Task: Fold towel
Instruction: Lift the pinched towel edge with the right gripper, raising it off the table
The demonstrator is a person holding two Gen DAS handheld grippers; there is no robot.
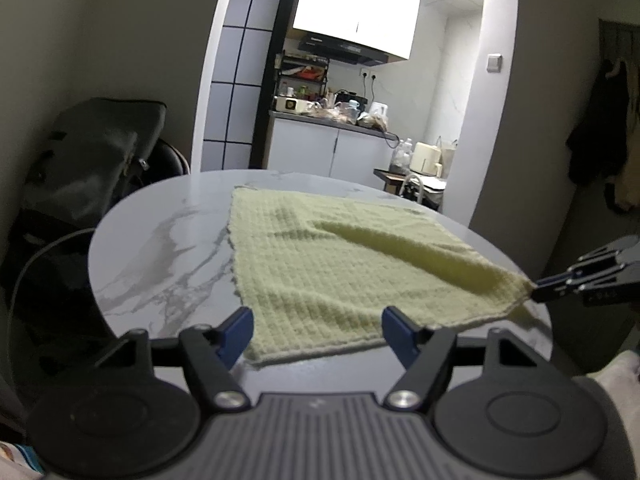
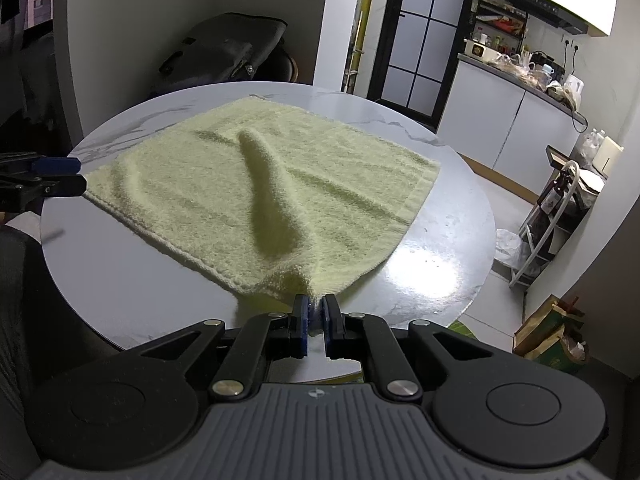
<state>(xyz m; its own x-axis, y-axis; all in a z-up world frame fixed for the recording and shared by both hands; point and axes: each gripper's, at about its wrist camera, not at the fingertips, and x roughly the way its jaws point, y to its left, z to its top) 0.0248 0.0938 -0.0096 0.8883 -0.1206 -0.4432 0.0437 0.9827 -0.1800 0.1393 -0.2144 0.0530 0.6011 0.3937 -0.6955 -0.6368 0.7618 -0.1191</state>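
A pale yellow towel (image 1: 320, 264) lies spread on a round white marble table (image 1: 160, 240). My right gripper (image 2: 315, 312) is shut on the towel's near right corner and lifts it slightly, raising a long ridge across the towel (image 2: 272, 184). It also shows in the left wrist view (image 1: 540, 286) at the right edge. My left gripper (image 1: 318, 330) is open, its blue pads either side of the towel's near left edge, not touching it. In the right wrist view it (image 2: 76, 176) sits at the towel's left corner.
The table (image 2: 420, 272) has bare marble on the left and near right. A dark bag (image 1: 96, 152) rests on a chair behind the table. A kitchen counter (image 1: 332, 120) and a white rack (image 2: 560, 208) stand beyond.
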